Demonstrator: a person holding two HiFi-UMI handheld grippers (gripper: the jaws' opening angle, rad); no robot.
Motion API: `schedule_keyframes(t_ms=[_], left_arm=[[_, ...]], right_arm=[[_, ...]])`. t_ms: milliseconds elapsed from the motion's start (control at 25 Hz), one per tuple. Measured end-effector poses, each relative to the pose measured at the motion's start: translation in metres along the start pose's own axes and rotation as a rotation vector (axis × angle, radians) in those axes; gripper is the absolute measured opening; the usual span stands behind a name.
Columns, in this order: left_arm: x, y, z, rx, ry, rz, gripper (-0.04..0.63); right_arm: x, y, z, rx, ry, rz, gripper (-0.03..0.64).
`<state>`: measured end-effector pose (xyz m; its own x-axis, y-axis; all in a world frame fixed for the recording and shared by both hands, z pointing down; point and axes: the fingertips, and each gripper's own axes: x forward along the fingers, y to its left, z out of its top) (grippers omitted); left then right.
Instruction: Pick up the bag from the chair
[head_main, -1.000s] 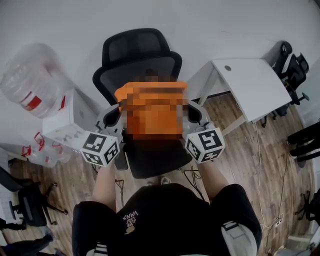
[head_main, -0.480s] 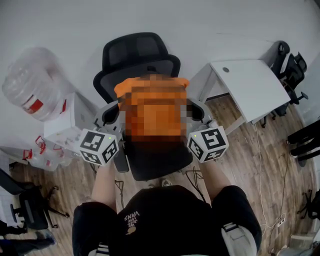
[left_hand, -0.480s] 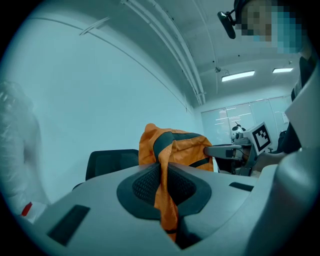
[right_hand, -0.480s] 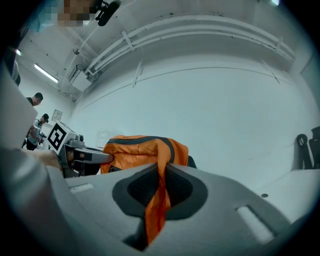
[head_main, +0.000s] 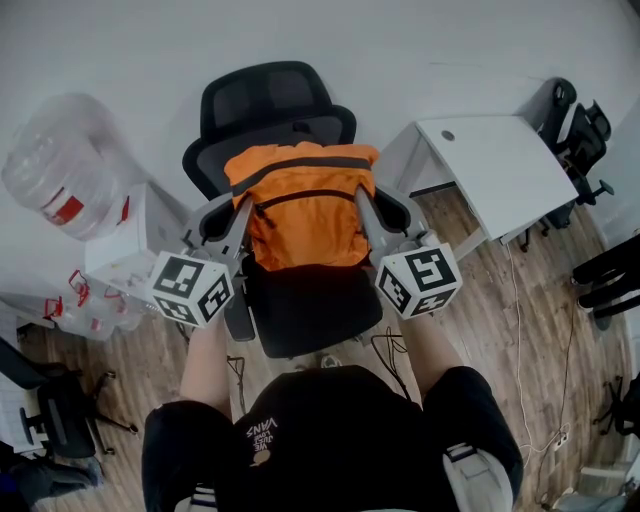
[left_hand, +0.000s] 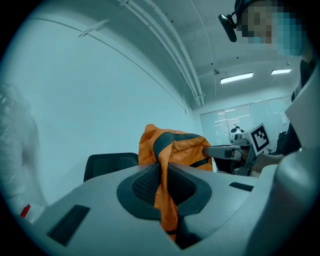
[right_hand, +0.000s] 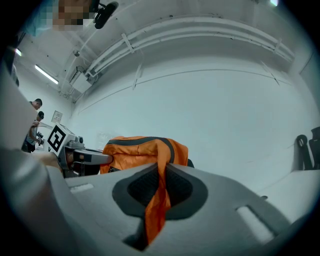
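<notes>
The left gripper (left_hand: 163, 186) and the right gripper (right_hand: 158, 186) are each closed on a fold of orange fabric at opposite sides of the bag (head_main: 300, 215), which shares the load evenly. The bag hangs upright between them, over the chair (head_main: 310, 312). It is probably just clear of the seat.

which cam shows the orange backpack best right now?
Head view: the whole orange backpack shows from above, over the office chair. The left gripper view and the right gripper view each show only a fold of its fabric pinched between the jaws, plus its upper part beyond.
</notes>
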<state>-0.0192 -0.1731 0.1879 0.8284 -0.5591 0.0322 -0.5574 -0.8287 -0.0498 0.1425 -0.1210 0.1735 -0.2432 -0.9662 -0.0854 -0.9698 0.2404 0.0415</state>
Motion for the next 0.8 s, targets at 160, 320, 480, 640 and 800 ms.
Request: schedule_keyframes(t_ms=[160,320,480,640,800], left_arm=[[0.001,0.000,0.002,-0.001,-0.003,0.002,0.028],[0.001,-0.001,0.006,0.002,-0.009,0.005,0.028],[0.001,0.000,0.009,0.005,-0.013,0.006,0.028],[0.000,0.000,0.011,0.006,-0.014,0.008,0.028],[-0.001,-0.001,0.010,0.008,-0.010,0.005,0.028]], right_arm=[[-0.001,-0.001,0.001,0.002,0.001,0.002,0.021],[-0.001,-0.001,0.004,-0.003,-0.002,0.003,0.021],[0.001,-0.001,0.007,-0.010,-0.008,0.001,0.021],[0.000,-0.001,0.009,-0.014,-0.012,0.000,0.020],[-0.001,0.000,0.008,-0.012,-0.009,-0.003,0.020]])
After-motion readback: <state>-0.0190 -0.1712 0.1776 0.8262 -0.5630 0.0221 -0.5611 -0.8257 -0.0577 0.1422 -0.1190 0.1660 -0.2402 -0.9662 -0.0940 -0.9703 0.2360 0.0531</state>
